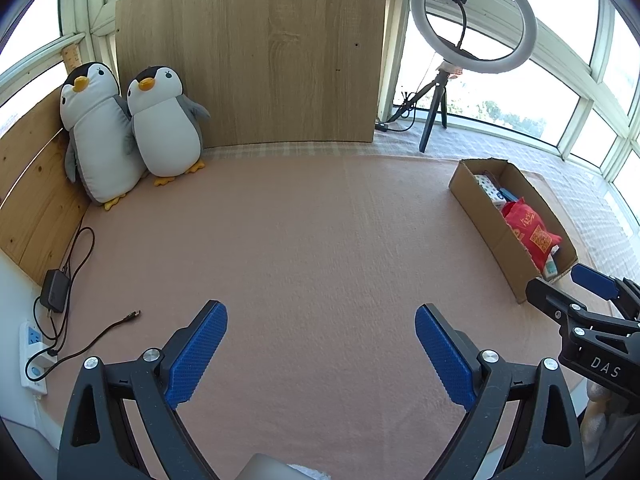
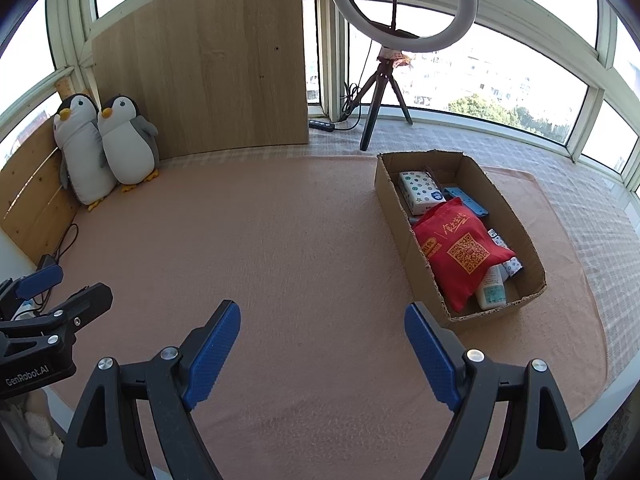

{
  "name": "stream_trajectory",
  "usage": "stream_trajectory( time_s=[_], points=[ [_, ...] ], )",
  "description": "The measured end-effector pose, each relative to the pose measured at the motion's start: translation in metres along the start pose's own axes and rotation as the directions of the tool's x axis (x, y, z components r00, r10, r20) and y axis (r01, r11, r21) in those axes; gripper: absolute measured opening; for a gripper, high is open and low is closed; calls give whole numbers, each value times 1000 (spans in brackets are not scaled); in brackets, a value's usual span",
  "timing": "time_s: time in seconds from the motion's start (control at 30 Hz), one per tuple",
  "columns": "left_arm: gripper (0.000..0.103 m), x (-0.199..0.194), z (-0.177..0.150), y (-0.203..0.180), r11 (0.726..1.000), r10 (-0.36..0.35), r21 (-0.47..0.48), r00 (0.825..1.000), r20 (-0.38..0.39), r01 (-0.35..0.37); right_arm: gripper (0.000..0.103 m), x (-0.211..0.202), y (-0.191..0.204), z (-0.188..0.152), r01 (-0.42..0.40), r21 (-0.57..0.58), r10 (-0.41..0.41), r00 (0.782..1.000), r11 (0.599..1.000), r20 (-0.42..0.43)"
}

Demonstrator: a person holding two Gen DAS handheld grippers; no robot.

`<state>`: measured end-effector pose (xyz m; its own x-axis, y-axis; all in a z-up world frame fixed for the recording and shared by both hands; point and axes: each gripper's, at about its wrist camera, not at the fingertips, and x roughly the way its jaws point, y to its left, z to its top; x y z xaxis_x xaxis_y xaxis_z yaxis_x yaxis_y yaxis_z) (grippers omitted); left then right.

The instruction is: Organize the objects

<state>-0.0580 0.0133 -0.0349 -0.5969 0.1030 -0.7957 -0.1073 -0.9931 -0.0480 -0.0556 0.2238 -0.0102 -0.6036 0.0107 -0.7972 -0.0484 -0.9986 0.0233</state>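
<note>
Left wrist view: left gripper [image 1: 321, 354] jaws apart, nothing between the ribbed blue pads, over fuzzy pink cloth [image 1: 300, 248]. Long corrugated cardboard box [image 1: 492, 236] sits ahead to its right, long axis running away.

Right wrist view: right gripper [image 2: 322, 350] spread wide, empty. Box just ahead-right of its right finger; inside, a soft red bag [image 2: 460, 252], a patterned tissue pack [image 2: 420, 192] and a white bottle [image 2: 493, 289].

Bench [image 2: 304, 248] was covered by a pink cloth [image 2: 280, 280]. On it sat an open cardboard box [image 2: 404, 240] at right, two plush penguins [image 2: 108, 148] at back left, a ring-light tripod [image 2: 380, 92] behind, cables [image 1: 72, 248] at left.
</note>
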Motion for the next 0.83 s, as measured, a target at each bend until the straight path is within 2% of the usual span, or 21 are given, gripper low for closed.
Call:
stream_trajectory(
  time_s=[0.7,0.83],
  points=[
    [97,2,-2,-4,1000,3,7,1000,1,-3,81,6,-4,-4,-6,2,6,1000,1000,-17],
    [98,12,-2,1,1000,-6,1,1000,-21,6,81,11,-3,-5,-6,0,6,1000,1000,-28]
  ],
)
